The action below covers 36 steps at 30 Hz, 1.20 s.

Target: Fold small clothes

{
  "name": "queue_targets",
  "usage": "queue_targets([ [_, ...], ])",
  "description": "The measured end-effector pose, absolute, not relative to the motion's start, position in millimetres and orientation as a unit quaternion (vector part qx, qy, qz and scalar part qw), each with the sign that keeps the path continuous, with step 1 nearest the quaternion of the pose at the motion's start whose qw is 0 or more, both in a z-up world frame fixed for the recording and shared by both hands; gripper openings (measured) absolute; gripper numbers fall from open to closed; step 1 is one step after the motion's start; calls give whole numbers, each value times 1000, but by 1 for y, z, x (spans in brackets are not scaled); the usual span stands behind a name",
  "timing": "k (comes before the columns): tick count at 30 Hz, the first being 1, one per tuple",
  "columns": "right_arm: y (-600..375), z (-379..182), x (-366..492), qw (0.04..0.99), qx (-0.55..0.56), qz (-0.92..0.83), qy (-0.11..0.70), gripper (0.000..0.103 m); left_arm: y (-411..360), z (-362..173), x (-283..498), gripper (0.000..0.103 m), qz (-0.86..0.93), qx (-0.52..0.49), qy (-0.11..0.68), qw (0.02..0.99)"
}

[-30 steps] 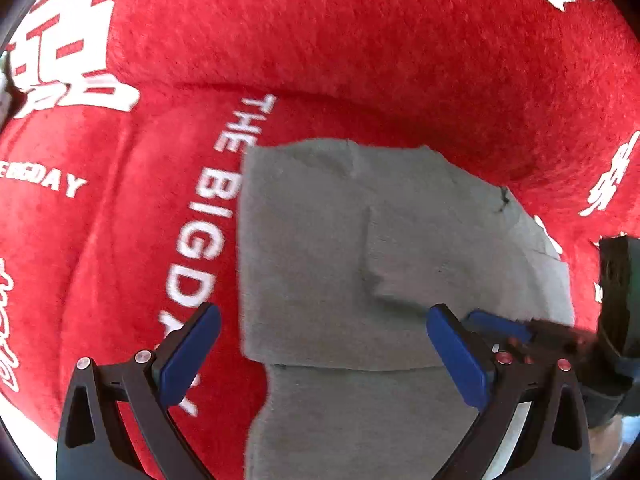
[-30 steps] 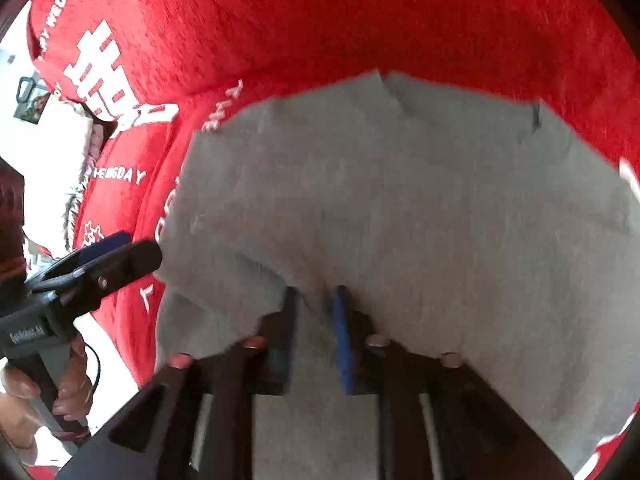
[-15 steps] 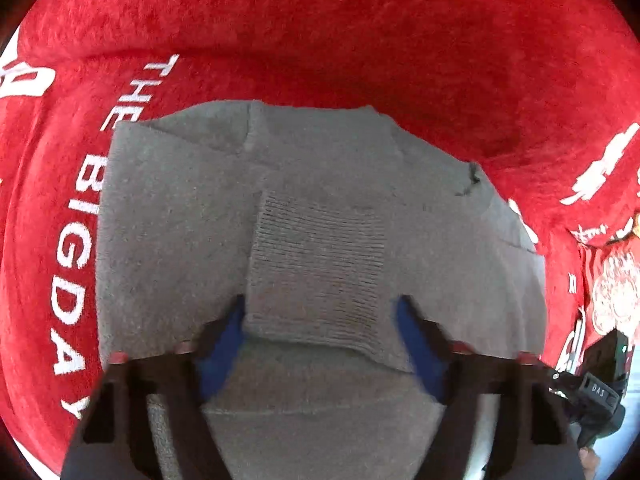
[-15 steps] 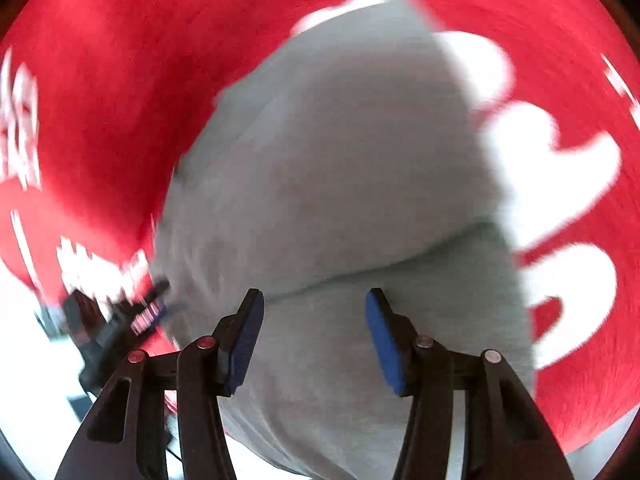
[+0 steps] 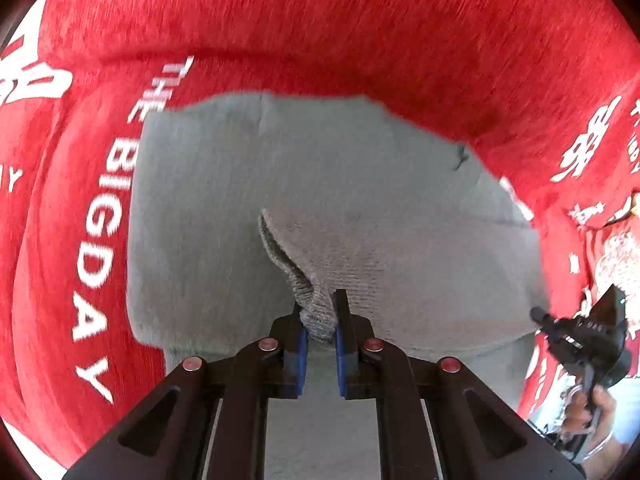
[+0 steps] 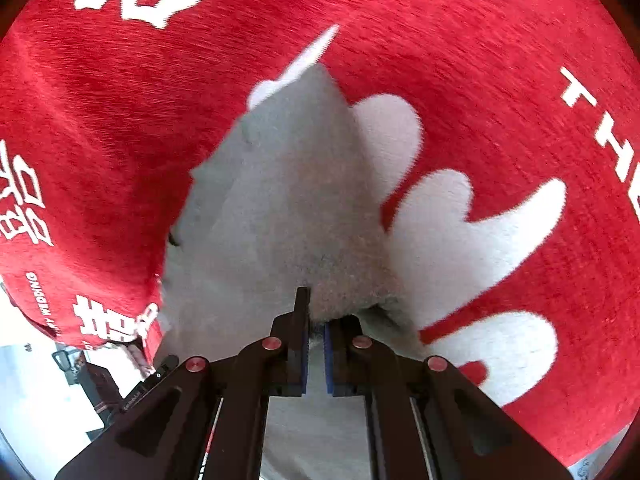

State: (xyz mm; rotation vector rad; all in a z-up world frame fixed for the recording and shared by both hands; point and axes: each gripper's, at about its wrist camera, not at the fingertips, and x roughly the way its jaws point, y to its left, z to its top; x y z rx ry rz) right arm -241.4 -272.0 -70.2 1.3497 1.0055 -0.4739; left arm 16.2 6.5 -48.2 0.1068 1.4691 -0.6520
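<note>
Softly ribbed grey knit garment [image 5: 248, 200] on red plush cloth [image 5: 360, 28].

Looks to me like a home: ahead of my tongs spreads a plush red wedding cloth [image 5: 360, 32] with white lettering [image 5: 96, 240], and a pale room [image 6: 36, 392] shows lower left.
</note>
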Motion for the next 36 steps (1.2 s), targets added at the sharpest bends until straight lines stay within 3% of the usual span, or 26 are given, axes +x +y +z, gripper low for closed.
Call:
queue_targets([
  [7, -271, -73, -241, 637, 572, -191, 480, 9, 17, -46, 8, 13, -253, 108, 641, 717],
  [12, -266, -41, -252, 662, 510, -183, 517, 42, 34, -34, 17, 13, -205, 145, 628, 737],
  [14, -276, -23, -257, 689, 495, -195, 492, 48, 40, -28, 21, 13, -200, 151, 622, 742],
  [21, -327, -70, -256, 637, 587, -213, 452, 46, 13, -26, 20, 13, -221, 141, 617, 742],
  [23, -329, -81, -249, 624, 619, -188, 438, 18, 0, -29, 16, 13, -228, 141, 616, 740],
  [24, -328, -81, -244, 626, 616, -176, 444, 9, -3, -30, 14, 13, -232, 144, 616, 739],
  [30, -310, -47, -211, 699, 421, -219, 534, 8, -18, -44, 6, 13, -236, 185, 612, 732],
  [36, -310, -62, -216, 689, 418, -235, 544, 10, -10, -47, 9, 13, -226, 190, 612, 734],
])
